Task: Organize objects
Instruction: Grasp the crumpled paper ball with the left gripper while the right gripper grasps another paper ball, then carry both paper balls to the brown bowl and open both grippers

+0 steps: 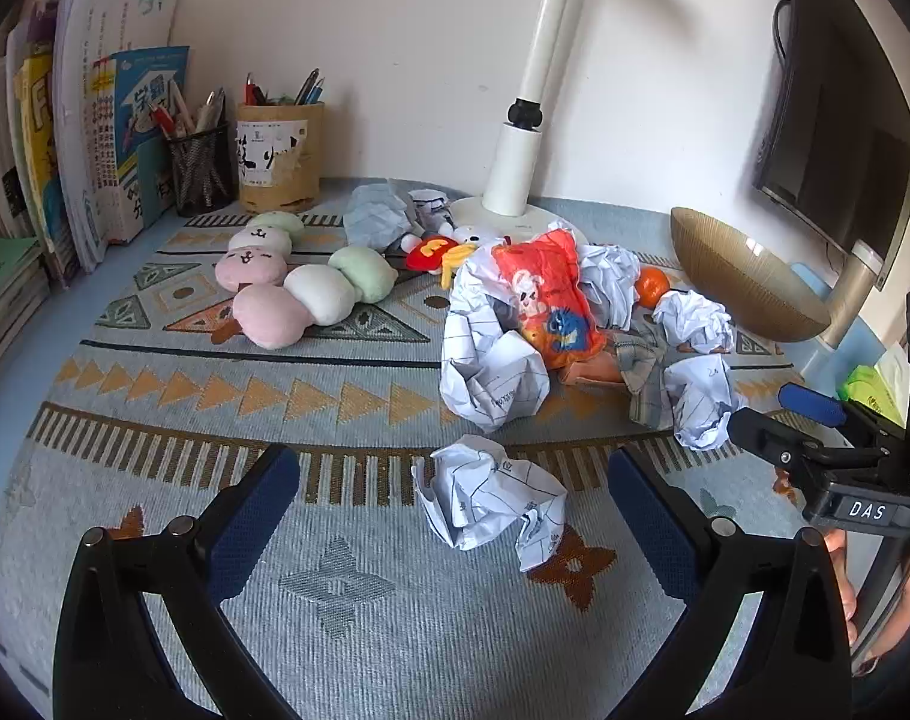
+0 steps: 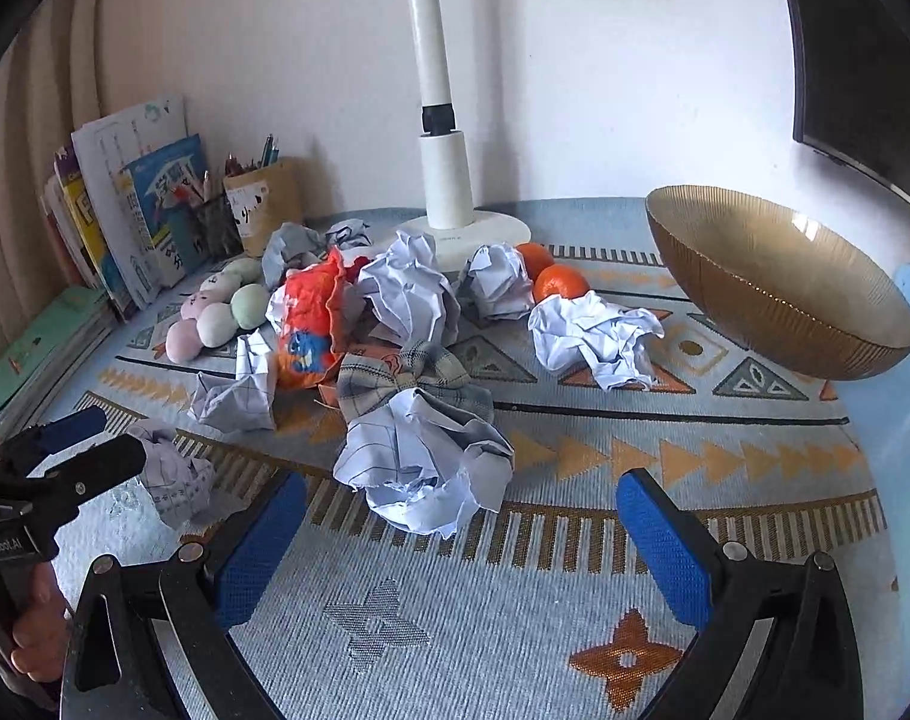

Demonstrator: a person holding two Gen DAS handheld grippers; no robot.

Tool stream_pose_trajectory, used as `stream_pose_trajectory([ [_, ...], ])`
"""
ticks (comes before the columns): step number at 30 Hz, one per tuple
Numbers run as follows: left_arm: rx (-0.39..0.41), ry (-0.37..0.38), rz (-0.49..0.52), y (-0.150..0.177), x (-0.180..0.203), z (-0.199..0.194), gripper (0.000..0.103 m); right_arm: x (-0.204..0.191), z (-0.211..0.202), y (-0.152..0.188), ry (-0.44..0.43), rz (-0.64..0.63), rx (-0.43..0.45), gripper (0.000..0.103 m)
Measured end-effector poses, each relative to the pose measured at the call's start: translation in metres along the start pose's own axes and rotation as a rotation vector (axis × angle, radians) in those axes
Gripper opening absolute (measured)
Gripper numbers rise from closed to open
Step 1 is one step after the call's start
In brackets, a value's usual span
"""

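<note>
**Two open claws hover over a cluttered desk, nothing picked up yet**

The sorting looks barely begun. The left gripper (image 1: 455, 498) is spread wide and empty, with a crumpled paper ball (image 1: 490, 501) lying on the patterned mat (image 1: 155, 396) between its fingers, untouched. The right gripper (image 2: 460, 534) is equally wide and empty, just short of another paper ball (image 2: 422, 462).

The likely next move is closing on a ball.

Behind that second ball sit a plaid bow (image 2: 413, 372), an orange snack bag (image 2: 308, 318) and more paper; beyond them two oranges (image 2: 559, 283) and a lamp base (image 2: 472, 234). A gold bowl (image 2: 778, 282) stands empty, well right of it.
</note>
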State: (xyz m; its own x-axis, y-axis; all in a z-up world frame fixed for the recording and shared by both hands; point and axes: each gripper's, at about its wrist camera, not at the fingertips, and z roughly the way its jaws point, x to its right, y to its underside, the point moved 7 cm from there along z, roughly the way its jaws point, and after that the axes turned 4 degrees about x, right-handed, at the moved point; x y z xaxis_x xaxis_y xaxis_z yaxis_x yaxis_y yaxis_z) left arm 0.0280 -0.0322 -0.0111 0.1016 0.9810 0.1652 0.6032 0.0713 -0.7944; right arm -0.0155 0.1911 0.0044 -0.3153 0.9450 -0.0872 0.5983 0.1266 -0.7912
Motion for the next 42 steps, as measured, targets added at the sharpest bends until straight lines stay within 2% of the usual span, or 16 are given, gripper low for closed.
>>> stream_pose_trajectory([
  [4,-0.054,-0.018,-0.008,0.004,-0.001,0.008,0.102,-0.001,0.006,0.0,0.016,-0.001,-0.024,0.103],
  [6,-0.101,0.007,-0.046,0.008,-0.002,0.009,0.102,0.001,0.016,-0.001,0.059,-0.003,-0.059,0.103],
  [9,-0.113,0.027,-0.102,0.015,0.0,0.007,0.102,-0.007,0.026,-0.004,0.019,-0.017,-0.085,0.103],
  [12,-0.14,-0.015,-0.057,0.018,0.007,0.012,0.102,-0.012,0.031,-0.004,0.033,-0.046,-0.09,0.103],
  [14,-0.178,-0.032,-0.022,0.023,0.014,0.02,0.096,-0.014,0.034,0.0,0.039,-0.057,-0.112,0.103],
  [16,-0.188,-0.035,-0.002,0.024,0.019,0.022,0.084,-0.014,0.035,0.001,0.025,-0.053,-0.117,0.098],
  [17,-0.189,-0.031,0.0,0.025,0.021,0.022,0.076,-0.014,0.035,0.002,0.019,-0.048,-0.119,0.091],
  [18,-0.191,-0.02,0.002,0.026,0.022,0.022,0.068,-0.015,0.037,0.003,0.008,-0.045,-0.128,0.08],
  [19,-0.197,-0.017,0.007,0.027,0.023,0.022,0.052,-0.015,0.039,0.005,-0.003,-0.04,-0.145,0.075],
  [20,-0.2,-0.016,0.012,0.029,0.024,0.021,0.05,-0.016,0.043,0.008,-0.007,-0.035,-0.166,0.064],
  [23,-0.169,-0.027,0.028,0.025,0.027,0.015,0.049,-0.016,0.039,0.003,-0.018,-0.02,-0.136,0.057],
  [30,-0.136,-0.007,0.062,0.014,0.055,0.002,0.049,-0.004,0.009,-0.001,-0.058,0.035,-0.065,0.056],
  [33,-0.111,0.025,0.089,0.0,0.081,0.0,0.049,0.018,-0.012,-0.005,-0.052,0.071,-0.05,0.056],
  [36,-0.072,0.062,0.139,-0.024,0.121,0.003,0.049,0.059,-0.041,-0.021,-0.016,0.131,-0.011,0.056],
  [39,-0.016,0.103,0.188,-0.06,0.168,0.013,0.049,0.107,-0.073,-0.053,0.057,0.162,0.063,0.056],
  [42,0.034,0.152,0.172,-0.099,0.211,0.032,0.049,0.151,-0.095,-0.086,0.162,0.183,0.144,0.057],
])
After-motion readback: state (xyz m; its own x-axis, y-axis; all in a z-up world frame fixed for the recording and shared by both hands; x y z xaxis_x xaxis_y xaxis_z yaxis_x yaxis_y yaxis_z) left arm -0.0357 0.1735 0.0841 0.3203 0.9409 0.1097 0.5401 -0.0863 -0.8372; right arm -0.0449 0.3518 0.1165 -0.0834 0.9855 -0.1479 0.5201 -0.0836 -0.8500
